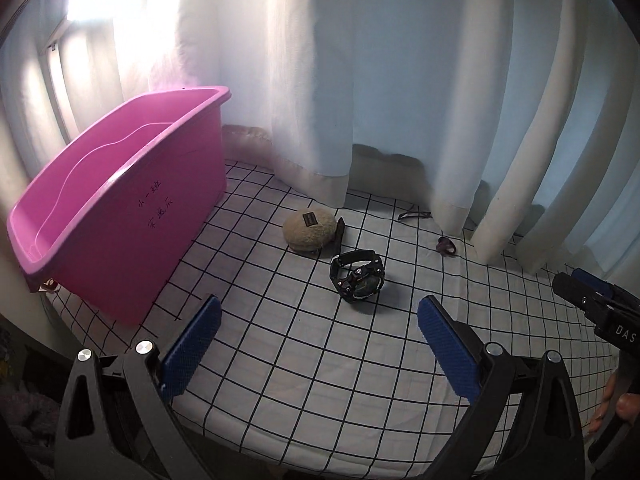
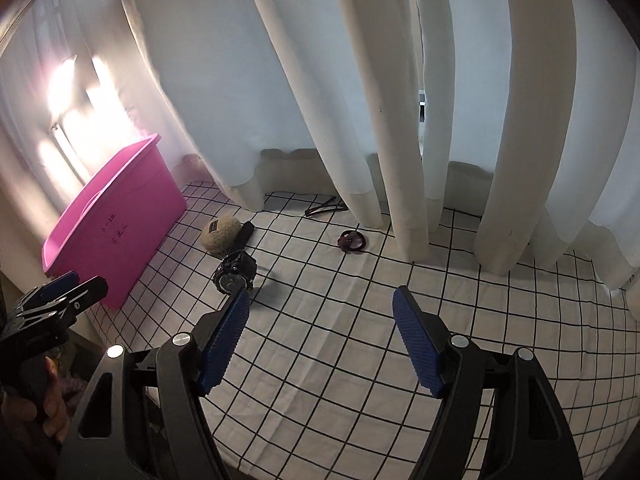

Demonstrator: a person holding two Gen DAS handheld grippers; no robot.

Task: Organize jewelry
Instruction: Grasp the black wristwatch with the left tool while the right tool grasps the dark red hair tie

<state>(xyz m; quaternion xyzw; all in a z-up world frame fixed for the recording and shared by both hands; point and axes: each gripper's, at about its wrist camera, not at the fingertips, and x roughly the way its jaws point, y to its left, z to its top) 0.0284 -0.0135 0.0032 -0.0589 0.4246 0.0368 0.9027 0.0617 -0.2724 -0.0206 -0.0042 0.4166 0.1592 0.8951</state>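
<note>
A black wristwatch [image 1: 357, 276] lies on the checked cloth [image 1: 320, 360], ahead of my open, empty left gripper [image 1: 320, 320]. The watch shows in the right wrist view [image 2: 235, 273] too, just past the left fingertip of my open, empty right gripper [image 2: 320, 312]. A beige round pouch [image 1: 310, 229] with a dark strap lies behind the watch. A dark purple ring-shaped piece [image 2: 352, 241] and a thin dark hair tie or cord [image 2: 325, 209] lie near the curtain. A pink plastic bin [image 1: 120, 216] stands at the left, open and seemingly empty.
White curtains [image 2: 400, 100] hang along the back edge and touch the cloth [image 2: 360, 360]. The surface's edge drops off at the left beyond the bin [image 2: 116, 232]. The right gripper's tip shows at the left view's right edge [image 1: 592, 300].
</note>
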